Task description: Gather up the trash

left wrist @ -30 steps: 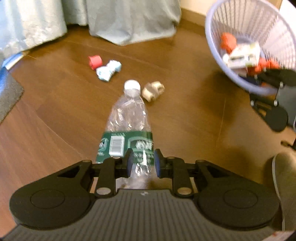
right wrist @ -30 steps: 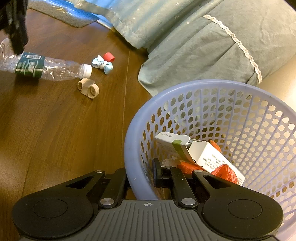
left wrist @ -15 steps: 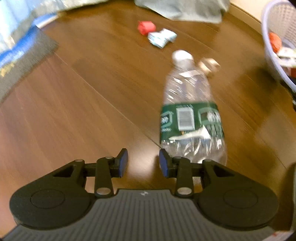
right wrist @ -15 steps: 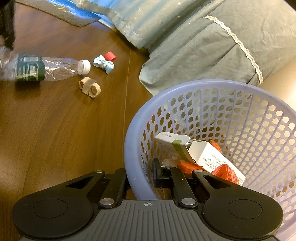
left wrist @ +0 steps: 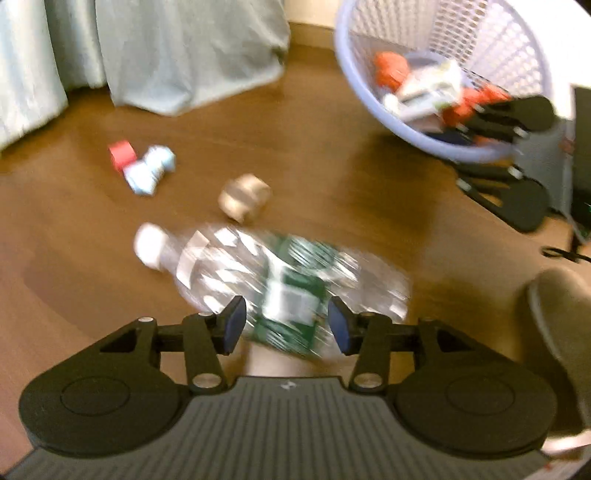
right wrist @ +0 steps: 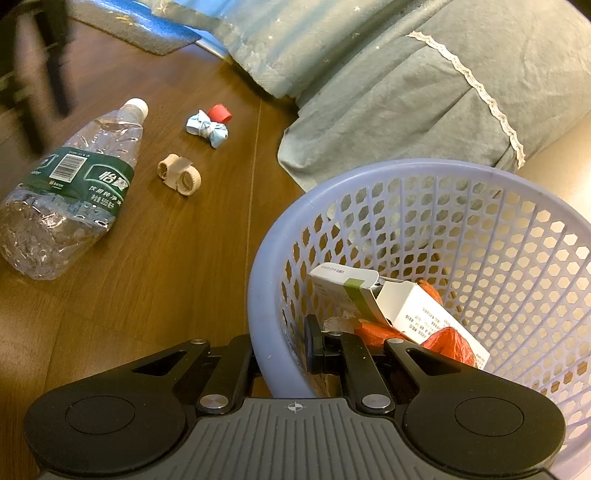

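Observation:
A crushed clear plastic bottle (left wrist: 288, 273) with a green label and white cap lies on the wood floor, blurred; in the right wrist view the bottle (right wrist: 70, 192) rests on its side. My left gripper (left wrist: 286, 323) hovers over its label end with the jaws opening; the label sits between the pads, which do not press on it. My right gripper (right wrist: 280, 354) is shut on the rim of the lilac mesh basket (right wrist: 369, 184), one finger inside, one outside. The tilted basket (left wrist: 369, 96) holds a white carton (right wrist: 406, 306) and orange scraps (right wrist: 447, 343).
On the floor lie a red cap (right wrist: 219, 112), a blue-white wrapper (right wrist: 207, 129) and a beige paper roll (right wrist: 179, 175). Grey-green bedding (right wrist: 406, 92) hangs down to the floor behind. A mat (right wrist: 147, 33) lies far left. A person's slipper (left wrist: 561, 321) is at the right.
The left gripper let go of the bottle, which dropped and now lies crosswise on the floor with its cap to the left; the jaws stand wider. The right gripper and basket have not moved.

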`<state>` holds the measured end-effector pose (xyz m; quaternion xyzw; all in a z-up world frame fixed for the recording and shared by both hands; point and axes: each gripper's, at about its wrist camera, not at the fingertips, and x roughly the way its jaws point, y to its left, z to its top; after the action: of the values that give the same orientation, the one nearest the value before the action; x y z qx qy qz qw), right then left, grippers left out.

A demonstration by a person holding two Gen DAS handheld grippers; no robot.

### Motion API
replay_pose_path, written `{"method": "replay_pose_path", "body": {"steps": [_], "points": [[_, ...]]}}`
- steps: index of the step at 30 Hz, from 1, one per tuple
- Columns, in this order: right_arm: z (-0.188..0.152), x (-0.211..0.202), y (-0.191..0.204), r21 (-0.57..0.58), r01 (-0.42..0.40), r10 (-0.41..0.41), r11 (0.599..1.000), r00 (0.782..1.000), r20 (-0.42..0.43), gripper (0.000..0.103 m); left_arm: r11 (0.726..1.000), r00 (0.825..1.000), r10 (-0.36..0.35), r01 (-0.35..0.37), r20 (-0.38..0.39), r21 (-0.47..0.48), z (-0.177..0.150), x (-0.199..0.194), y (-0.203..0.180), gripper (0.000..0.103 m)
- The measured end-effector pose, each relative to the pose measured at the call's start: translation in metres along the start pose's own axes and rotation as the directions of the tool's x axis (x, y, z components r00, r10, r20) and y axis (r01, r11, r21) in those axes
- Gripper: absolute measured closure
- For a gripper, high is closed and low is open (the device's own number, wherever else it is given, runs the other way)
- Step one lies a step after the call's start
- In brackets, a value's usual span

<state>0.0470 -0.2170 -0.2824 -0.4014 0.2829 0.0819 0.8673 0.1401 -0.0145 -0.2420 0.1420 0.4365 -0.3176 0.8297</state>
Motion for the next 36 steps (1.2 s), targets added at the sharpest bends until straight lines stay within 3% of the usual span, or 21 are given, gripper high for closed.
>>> {"method": "replay_pose_path", "body": {"steps": [3, 6, 10, 12, 16, 20, 23, 26, 29, 32, 35, 36], "points": [[0.0, -0.001, 0.0, -0.001, -0.001, 0.001, 1.0, 1.0, 0.0, 0.097, 0.999, 0.999, 0.029, -0.03, 0.025, 0.031, 0.023, 0.018, 0.024, 0.058], [0.0, -0.001, 0.001, -0.007, -0.001, 0.001, 1.0, 1.0, 0.0, 0.097, 1.0, 0.999, 0.003, -0.004, 0.039, 0.016, 0.036, 0.035, 0.045, 0.055], [-0.002, -0.002, 0.004, -0.02, -0.001, 0.001, 1.0, 1.0, 0.0, 0.097, 0.993, 0.997, -0.079, 0.079, -0.003, -0.084, 0.051, 0.056, 0.063, 0.049], [-0.002, -0.001, 0.004, -0.024, -0.002, 0.002, 1.0, 1.0, 0.001, 0.097, 0.993, 0.996, -0.071, 0.066, -0.047, -0.098, 0.05, 0.062, 0.065, 0.049], [-0.002, -0.001, 0.003, -0.015, 0.0, 0.0, 1.0, 1.0, 0.001, 0.097, 0.99, 0.996, -0.039, 0.027, -0.086, -0.136, 0.03, 0.046, 0.07, 0.049], [-0.002, -0.001, 0.002, -0.011, 0.0, 0.0, 1.0, 1.0, 0.001, 0.097, 0.98, 0.993, -0.058, 0.037, -0.106, -0.195, -0.005, 0.015, 0.071, 0.047], [-0.001, -0.001, 0.002, -0.01, 0.0, 0.0, 1.0, 1.0, 0.0, 0.097, 0.981, 0.988, -0.081, 0.056, -0.13, -0.187, -0.028, -0.005, 0.069, 0.044], [0.0, 0.0, 0.002, -0.012, 0.0, 0.0, 1.0, 1.0, -0.001, 0.097, 0.992, 0.991, -0.084, 0.073, -0.1, -0.107, -0.042, -0.028, 0.068, 0.031], [0.0, -0.001, 0.002, -0.014, 0.0, 0.0, 1.0, 1.0, -0.003, 0.097, 0.993, 0.994, -0.043, 0.053, -0.099, 0.101, -0.052, -0.042, 0.061, 0.026], [0.0, -0.001, 0.002, -0.019, 0.0, 0.0, 1.0, 1.0, -0.005, 0.097, 0.951, 0.989, -0.003, 0.047, -0.145, 0.305, -0.062, -0.034, 0.053, 0.026], [0.0, -0.001, 0.003, -0.022, -0.001, 0.001, 1.0, 1.0, -0.007, 0.097, 0.905, 0.987, 0.029, 0.041, -0.159, 0.424, -0.068, -0.02, 0.049, 0.027], [0.0, -0.001, 0.003, -0.024, -0.001, 0.001, 1.0, 1.0, -0.007, 0.097, 0.902, 0.988, 0.027, 0.042, -0.154, 0.43, -0.068, -0.018, 0.05, 0.023]]}}
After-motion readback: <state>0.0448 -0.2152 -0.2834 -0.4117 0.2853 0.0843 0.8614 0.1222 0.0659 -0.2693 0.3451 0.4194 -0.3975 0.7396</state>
